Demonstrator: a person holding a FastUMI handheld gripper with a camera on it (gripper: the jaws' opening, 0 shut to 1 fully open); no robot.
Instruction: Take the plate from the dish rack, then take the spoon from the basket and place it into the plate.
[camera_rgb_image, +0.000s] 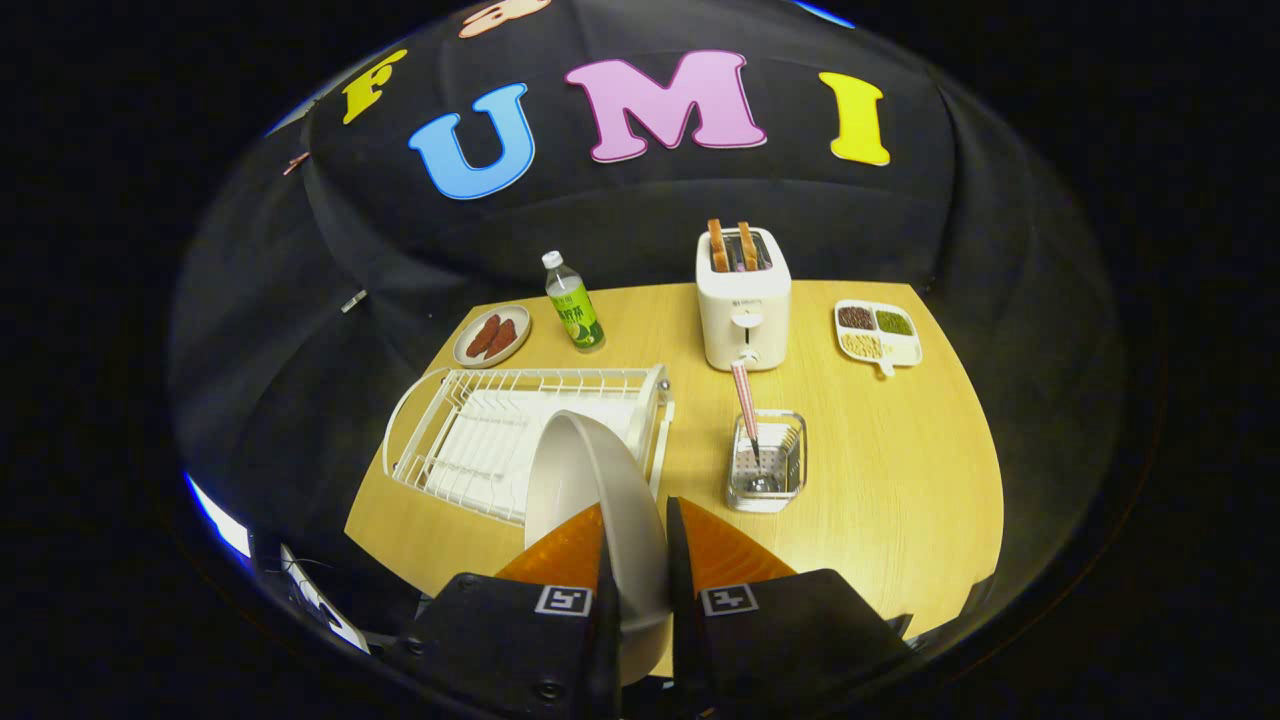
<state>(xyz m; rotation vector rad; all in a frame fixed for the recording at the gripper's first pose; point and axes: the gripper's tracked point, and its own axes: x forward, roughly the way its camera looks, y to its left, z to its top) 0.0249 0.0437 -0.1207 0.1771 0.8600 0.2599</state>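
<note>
My gripper (636, 545) is shut on a white plate (590, 480), which stands on edge between the two fingers, lifted above the wooden table. Just beyond and left of the plate lies the white wire dish rack (480, 430), with no dishes in it. To the right of the rack stands a small clear basket (768, 462). A spoon (746, 405) with a pink handle leans upright in it, bowl down.
At the back of the wooden table (900, 470) stand a white toaster (743, 300) with two slices of bread, a green-labelled bottle (573, 302), a small dish of red food (492, 336) and a divided snack tray (878, 335).
</note>
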